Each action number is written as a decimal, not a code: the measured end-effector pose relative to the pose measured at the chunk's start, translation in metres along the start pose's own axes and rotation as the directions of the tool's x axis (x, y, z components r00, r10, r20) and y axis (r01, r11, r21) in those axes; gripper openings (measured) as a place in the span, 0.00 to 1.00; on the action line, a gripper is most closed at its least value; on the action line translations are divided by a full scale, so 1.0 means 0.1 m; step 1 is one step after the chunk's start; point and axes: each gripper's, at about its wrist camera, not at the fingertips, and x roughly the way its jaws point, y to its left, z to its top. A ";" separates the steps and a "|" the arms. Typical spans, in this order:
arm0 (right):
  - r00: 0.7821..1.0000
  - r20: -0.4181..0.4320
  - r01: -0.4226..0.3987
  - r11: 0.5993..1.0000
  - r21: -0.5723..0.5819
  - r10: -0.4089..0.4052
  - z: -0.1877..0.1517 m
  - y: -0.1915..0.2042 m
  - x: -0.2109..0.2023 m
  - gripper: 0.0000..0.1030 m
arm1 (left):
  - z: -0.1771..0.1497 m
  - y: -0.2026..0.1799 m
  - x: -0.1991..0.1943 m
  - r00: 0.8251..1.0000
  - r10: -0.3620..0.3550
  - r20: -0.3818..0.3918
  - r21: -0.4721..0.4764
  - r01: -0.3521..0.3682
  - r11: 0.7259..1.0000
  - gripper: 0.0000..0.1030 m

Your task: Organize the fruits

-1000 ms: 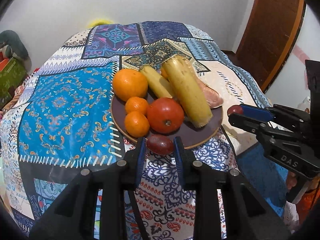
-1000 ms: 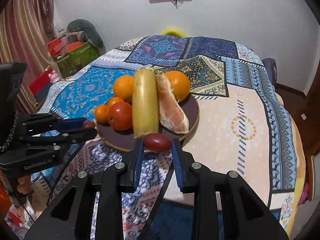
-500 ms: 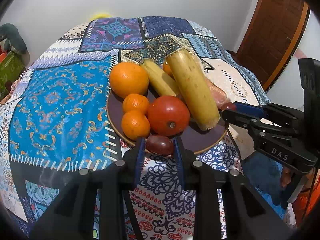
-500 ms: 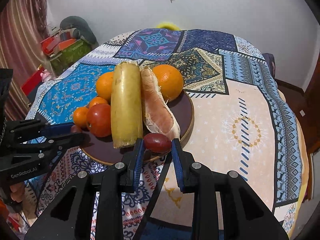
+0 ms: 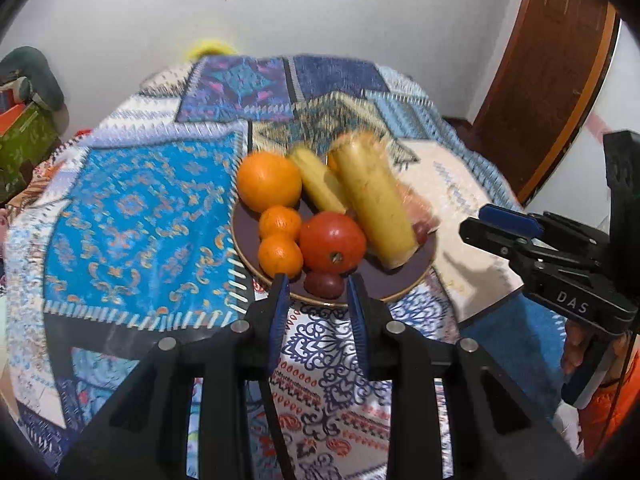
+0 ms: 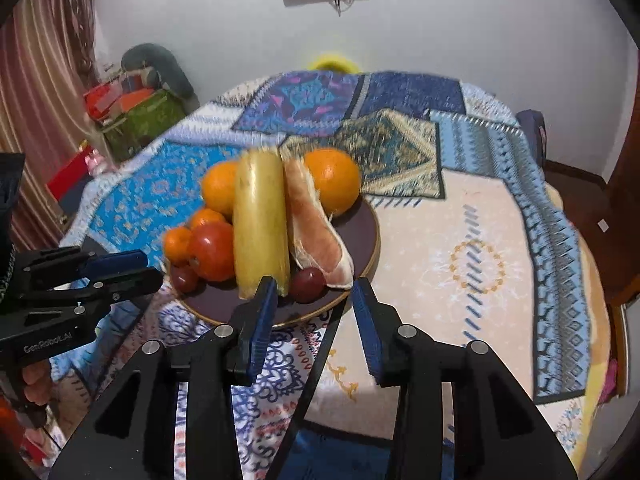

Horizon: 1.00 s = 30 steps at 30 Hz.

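A dark round plate [image 5: 404,280] [image 6: 360,256] on the patterned tablecloth holds oranges, a tomato [image 5: 332,242], yellow cut fruit and a peeled pomelo segment [image 6: 320,224]. A dark red grape [image 5: 323,284] lies on the plate's near edge just beyond my left gripper [image 5: 318,284], which is open. Another grape [image 6: 307,284] lies on the plate beside the pomelo, just beyond my right gripper [image 6: 314,292], also open. The left gripper's grape also shows in the right wrist view [image 6: 185,278].
The table [image 6: 480,264] with its blue patchwork cloth drops off at the near edge. A wooden door [image 5: 560,64] stands at the right. Boxes and clutter [image 6: 136,116] sit against the wall to the left.
Both grippers have opened and let go of their grapes, which now rest on the plate's near edge. Both grippers have drawn back slightly.
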 end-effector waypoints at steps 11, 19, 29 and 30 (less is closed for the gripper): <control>0.960 0.278 0.021 0.999 -0.025 -0.014 0.18 0.35 -1.43 0.35 | 0.07 -0.32 -1.69 0.945 0.032 0.327 0.009 -0.037 0.999 0.28; 0.874 0.487 0.025 0.998 -0.059 0.007 0.14 0.72 -2.45 0.46 | -0.06 -0.60 -2.68 0.854 0.033 0.520 0.039 -0.063 0.997 0.32; 0.790 0.613 0.070 0.995 -0.075 -0.010 -0.09 1.07 -2.95 0.69 | -0.37 -0.78 -3.27 0.756 0.077 0.650 0.012 -0.112 0.994 0.63; 0.788 0.615 0.069 0.995 -0.073 -0.010 -0.09 1.08 -2.95 0.74 | -0.38 -0.78 -3.29 0.753 0.079 0.654 0.011 -0.114 0.993 0.69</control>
